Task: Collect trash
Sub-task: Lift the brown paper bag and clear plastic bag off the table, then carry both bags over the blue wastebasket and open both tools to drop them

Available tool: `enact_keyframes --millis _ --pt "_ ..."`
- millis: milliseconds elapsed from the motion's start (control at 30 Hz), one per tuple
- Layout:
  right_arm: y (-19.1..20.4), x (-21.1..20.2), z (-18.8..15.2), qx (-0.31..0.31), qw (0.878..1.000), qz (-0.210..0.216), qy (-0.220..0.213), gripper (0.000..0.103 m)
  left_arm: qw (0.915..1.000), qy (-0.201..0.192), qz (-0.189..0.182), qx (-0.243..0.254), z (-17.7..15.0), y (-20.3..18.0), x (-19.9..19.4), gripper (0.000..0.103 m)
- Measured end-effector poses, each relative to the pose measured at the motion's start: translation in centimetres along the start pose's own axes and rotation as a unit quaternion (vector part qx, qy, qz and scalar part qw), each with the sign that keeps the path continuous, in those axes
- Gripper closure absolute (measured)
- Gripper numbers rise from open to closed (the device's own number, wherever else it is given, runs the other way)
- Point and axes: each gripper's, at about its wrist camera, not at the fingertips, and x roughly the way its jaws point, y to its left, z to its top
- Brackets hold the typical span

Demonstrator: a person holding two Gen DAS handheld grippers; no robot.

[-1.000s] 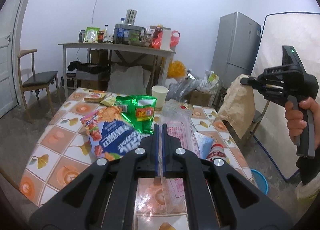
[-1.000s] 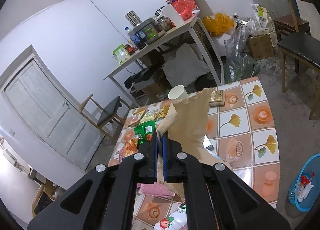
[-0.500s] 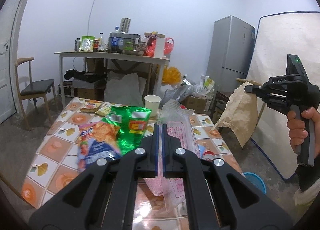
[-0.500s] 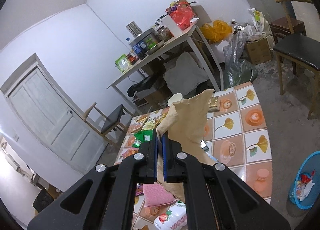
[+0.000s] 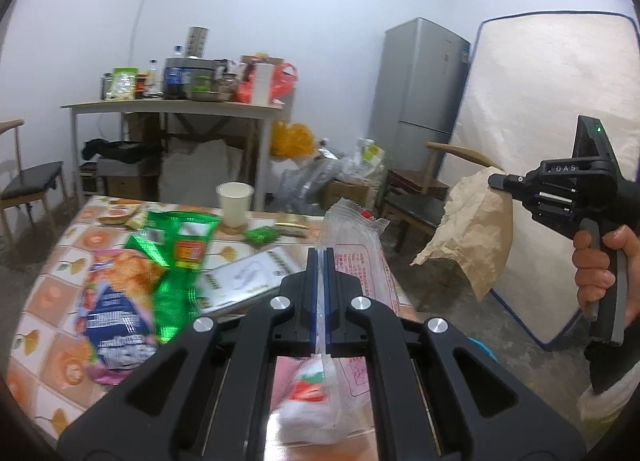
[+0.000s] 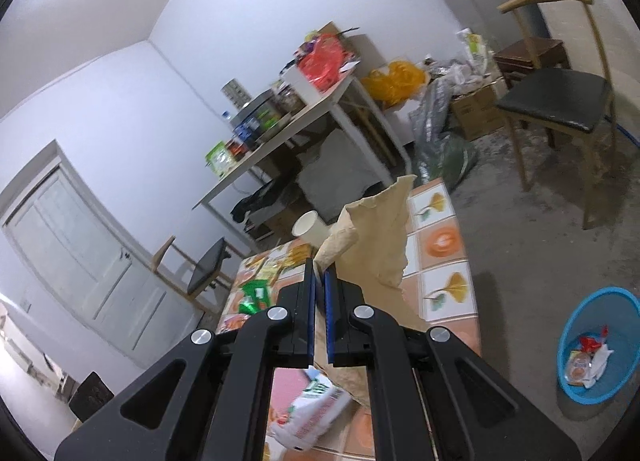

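Left gripper (image 5: 320,285), centre bottom of the left wrist view: jaws clamped together on a clear plastic wrapper with red print (image 5: 360,261). The wrapper sticks up above the fingertips and hangs down below them, lifted off the table.

Right gripper (image 6: 319,281), centre bottom of the right wrist view: jaws pinched onto a crumpled brown paper bag (image 6: 380,245). The bag rises above the tips and drapes down toward lower centre. The same gripper (image 5: 496,181) shows at the right edge of the left wrist view, held by a hand (image 5: 600,269), with the brown bag (image 5: 476,229) dangling in the air, off the table's right side.

Tiled-pattern table (image 5: 48,261) in the lower left of the left wrist view carries the remaining trash: a blue-orange chip bag (image 5: 116,313), blurred; a green snack bag (image 5: 180,245) beside it; a small green packet (image 5: 262,235) near centre; a white paper cup (image 5: 235,199) upright at the far edge. A white pouch with red print (image 5: 316,409) lies under the left gripper, blurred.

Blue basket (image 6: 600,349) sits on the floor at lower right of the right wrist view, well apart from the table, with wrappers inside it.

Background: cluttered white side table (image 5: 172,105) upper left, silver fridge (image 5: 416,85) upper right, mattress (image 5: 540,141) against the right wall, black-seat chair (image 6: 552,105) upper right.
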Motion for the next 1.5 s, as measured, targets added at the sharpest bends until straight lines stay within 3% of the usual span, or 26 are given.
enact_keyframes --millis 233,400,533,733,933,1033,1400,1500 --pt "-4.9 -4.5 -0.2 0.036 0.998 -0.044 -0.026 0.099 0.9972 0.024 -0.07 0.015 0.0 -5.1 3.7 0.102" --pt "-8.8 -8.0 -0.6 0.064 0.993 -0.086 -0.043 0.099 0.9896 0.065 -0.127 0.021 -0.4 -9.5 7.3 0.102" --pt "-11.8 -10.3 -1.2 0.089 0.987 -0.123 -0.05 0.099 0.979 0.111 -0.17 0.023 -1.2 -13.4 11.0 0.102" --pt "-16.8 -12.1 -2.7 0.125 0.975 -0.177 -0.043 0.099 0.9546 0.214 -0.207 0.016 -2.6 -19.0 17.4 0.102" --pt "-21.5 -11.4 -3.9 0.155 0.962 -0.224 -0.017 0.099 0.9249 0.314 -0.212 0.025 -5.8 -24.3 23.9 0.102" --pt "-23.8 -10.6 -4.2 0.166 0.957 -0.238 -0.001 0.099 0.9149 0.344 -0.209 0.026 -7.5 -26.1 26.0 0.102" --pt "-30.8 -6.1 -3.6 0.178 0.939 -0.29 0.05 0.098 0.8946 0.401 -0.193 0.041 -12.8 -31.3 32.4 0.102" --pt "-32.5 -5.3 -3.3 0.183 0.934 -0.301 0.057 0.098 0.894 0.401 -0.195 0.044 -13.4 -32.5 33.5 0.102"
